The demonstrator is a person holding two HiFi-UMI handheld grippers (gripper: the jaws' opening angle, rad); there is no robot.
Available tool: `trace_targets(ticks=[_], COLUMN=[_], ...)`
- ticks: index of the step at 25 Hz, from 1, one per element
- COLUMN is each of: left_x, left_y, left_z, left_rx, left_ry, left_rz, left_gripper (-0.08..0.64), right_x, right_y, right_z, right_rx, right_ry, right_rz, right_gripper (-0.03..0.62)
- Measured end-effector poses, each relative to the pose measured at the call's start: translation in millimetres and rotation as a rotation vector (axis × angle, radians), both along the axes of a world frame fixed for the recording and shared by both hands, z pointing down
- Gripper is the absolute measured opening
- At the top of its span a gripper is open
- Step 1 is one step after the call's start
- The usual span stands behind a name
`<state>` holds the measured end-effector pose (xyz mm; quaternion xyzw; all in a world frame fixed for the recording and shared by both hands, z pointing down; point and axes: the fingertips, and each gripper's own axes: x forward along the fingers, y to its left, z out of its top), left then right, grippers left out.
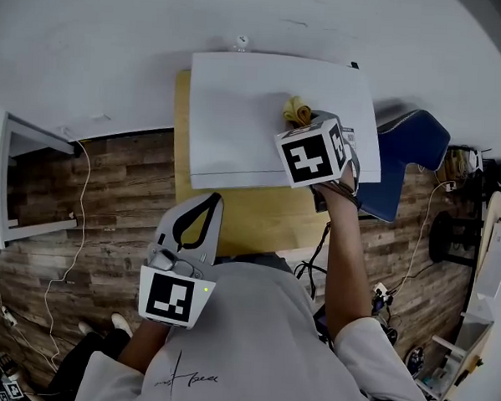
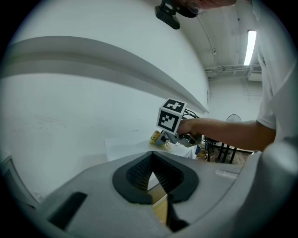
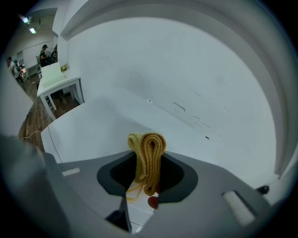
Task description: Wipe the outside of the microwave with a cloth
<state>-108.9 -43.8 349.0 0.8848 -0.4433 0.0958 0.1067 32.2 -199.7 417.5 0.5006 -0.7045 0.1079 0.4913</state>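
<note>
Head view, with both gripper views. The white microwave (image 1: 246, 120) is sitting on a wooden tabletop (image 1: 233, 211) against a white wall (image 1: 116, 46), and the camera is looking down on its flat top.

The right gripper (image 1: 309, 121) is reaching over the top panel toward its 1 o'clock corner. Its jaws are closing tightly on a folded yellow cloth (image 1: 295, 111). In the right gripper view, the cloth (image 3: 148, 153) is standing up between the jaws as a looped bundle, with loose threads hanging below. It is projecting past the jaw tips over the top of the microwave (image 3: 93, 130). In the left gripper view, the cloth (image 2: 156, 138) appears to be resting on the microwave's top surface (image 2: 125, 146).

The left gripper (image 1: 210, 203) is hovering at 7 o'clock from the microwave, above the bare front strip of the tabletop and well apart from the cloth. Its jaws are meeting at the tips and are gripping nothing, as its own view (image 2: 152, 162) is showing.

A blue chair (image 1: 412, 154) is standing at 3 o'clock from the microwave. A white table (image 1: 8, 183) is standing at 9 o'clock, on the wood-plank floor (image 1: 107, 221).
</note>
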Motion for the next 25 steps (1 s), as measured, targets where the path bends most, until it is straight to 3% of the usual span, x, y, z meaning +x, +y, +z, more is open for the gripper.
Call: trace_targets(ticks=[5, 13, 25], left_x=[2, -4, -19], left_y=[0, 0, 7], left_z=[4, 1, -2], left_rx=[0.01, 0.007, 0.003], left_ry=[-0.035, -0.014, -0.002], left_rz=[0.028, -0.005, -0.069], left_gripper=[-0.008, -0.008, -0.008], right_x=[-33, -103, -152], right_y=[1, 8, 15], right_z=[0, 0, -1], right_rx=[-0.003, 0.011, -0.012], right_ry=[-0.009, -0.03, -0.12], right_rz=[-0.067, -0.2, -0.293], right_gripper=[0.127, 0.127, 0.127])
